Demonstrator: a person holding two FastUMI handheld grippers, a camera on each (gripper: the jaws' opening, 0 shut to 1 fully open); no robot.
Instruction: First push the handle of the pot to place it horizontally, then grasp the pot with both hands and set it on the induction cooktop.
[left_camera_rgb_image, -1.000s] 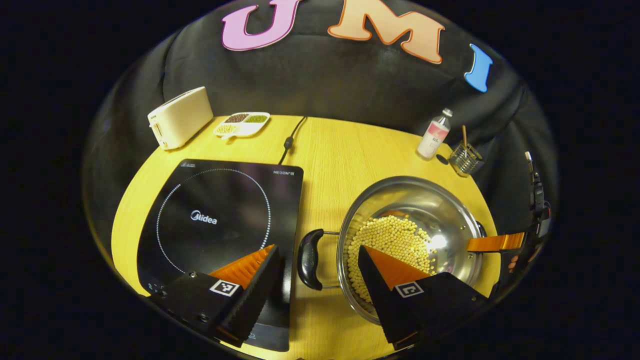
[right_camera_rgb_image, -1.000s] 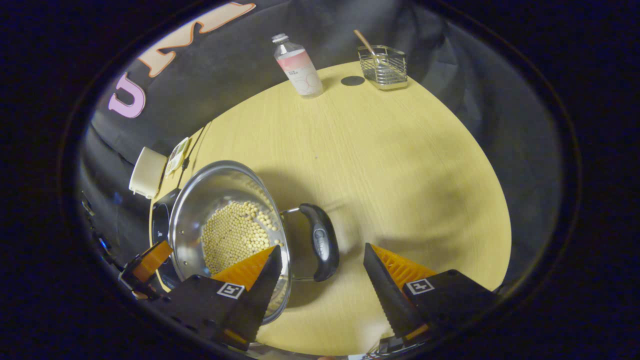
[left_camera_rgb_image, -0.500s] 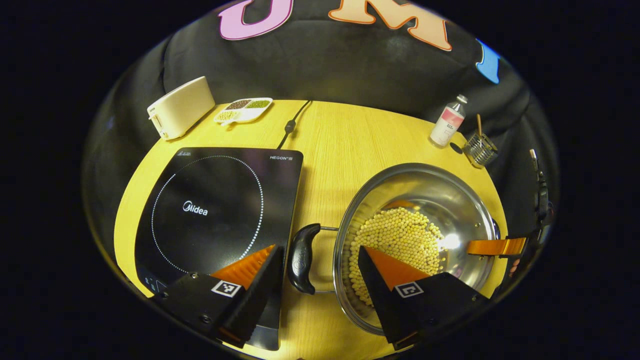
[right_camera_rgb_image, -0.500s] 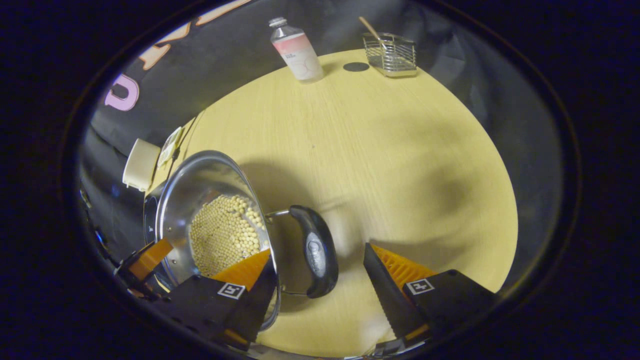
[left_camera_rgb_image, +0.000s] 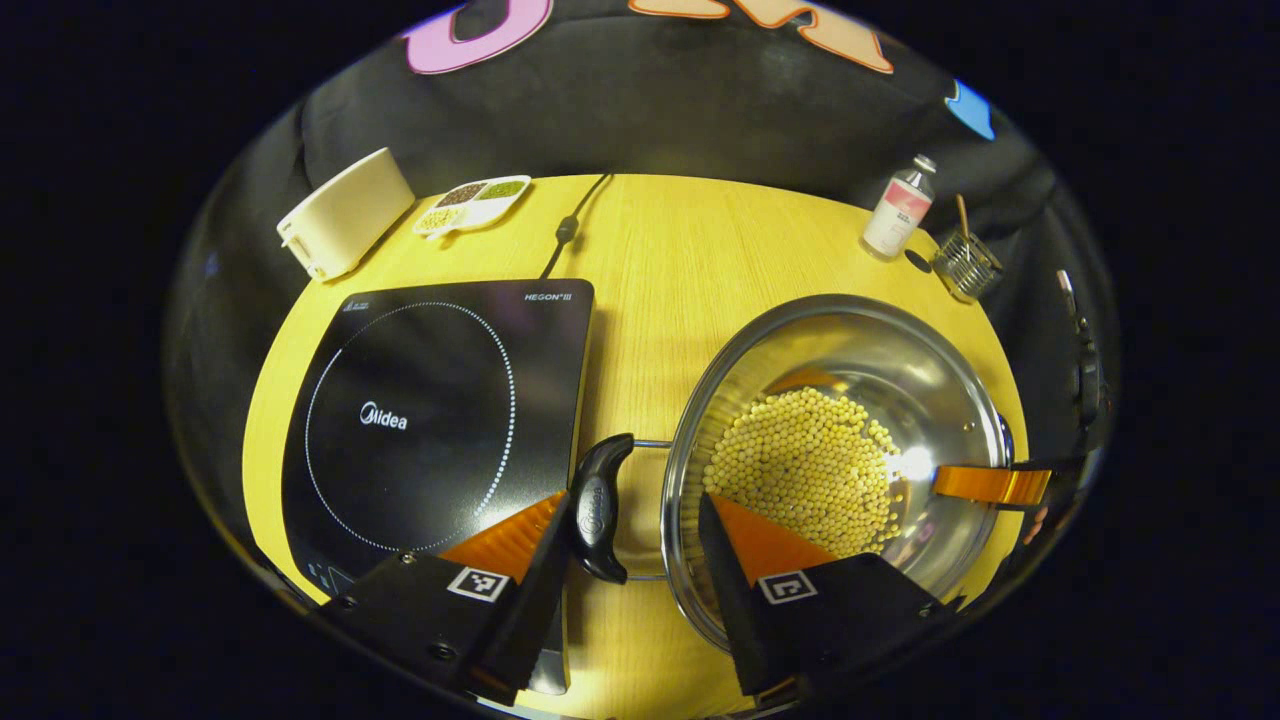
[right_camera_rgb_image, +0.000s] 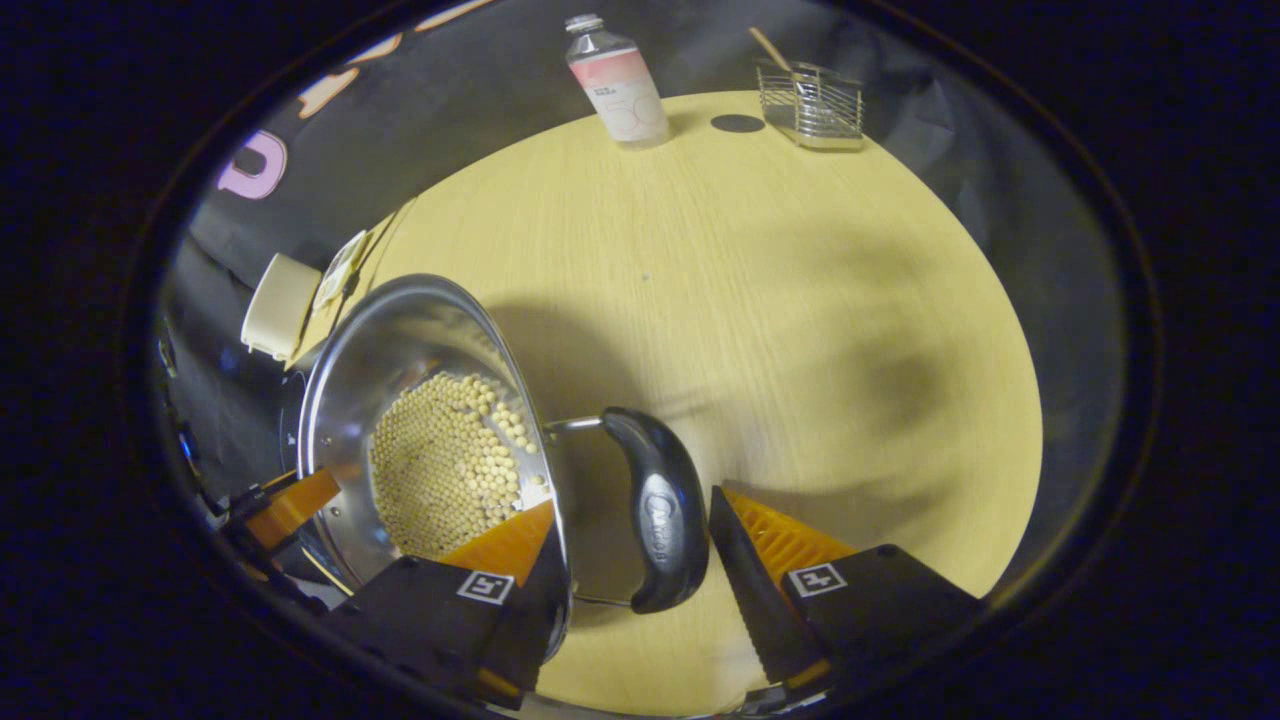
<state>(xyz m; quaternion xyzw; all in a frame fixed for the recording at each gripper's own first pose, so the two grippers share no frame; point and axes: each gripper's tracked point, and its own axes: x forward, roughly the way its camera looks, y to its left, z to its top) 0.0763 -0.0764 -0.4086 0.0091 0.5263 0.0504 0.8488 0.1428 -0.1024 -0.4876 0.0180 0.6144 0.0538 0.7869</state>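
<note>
**Q:** Which step is in hand?

**A:** The two-handed grasp, by my judgement. Both handles of the steel pot (left_camera_rgb_image: 835, 440) already lie level, so the push looks done. The pot, holding pale beans (left_camera_rgb_image: 810, 470), sits on the counter (left_camera_rgb_image: 650, 260) toward its right edge, just beside the induction cooktop (left_camera_rgb_image: 430, 400), which occupies the left half.

**Q:** How do the claws stand?

**A:** The left claw (left_camera_rgb_image: 628, 535) is spread, its fingers straddling the pot's left handle (left_camera_rgb_image: 598, 505); one finger lies over the cooktop's corner, the other over the pot's rim. The right claw (right_camera_rgb_image: 630, 545) is likewise spread around the right handle (right_camera_rgb_image: 660, 520). Neither pinches anything yet.

**Q:** What does the next move call for?

**A:** Probably closing both claws on the handles together, then an even lift and a short carry leftward onto the cooktop's ring, kept level so the beans stay put.

**Q:** What differs from a second ago?

**A:** Both claws have advanced: each handle now sits deeper between its fingers, and the pot looms larger in both views. The gaps between fingers appear slightly narrower. The pot itself looks unmoved on the counter.
</note>
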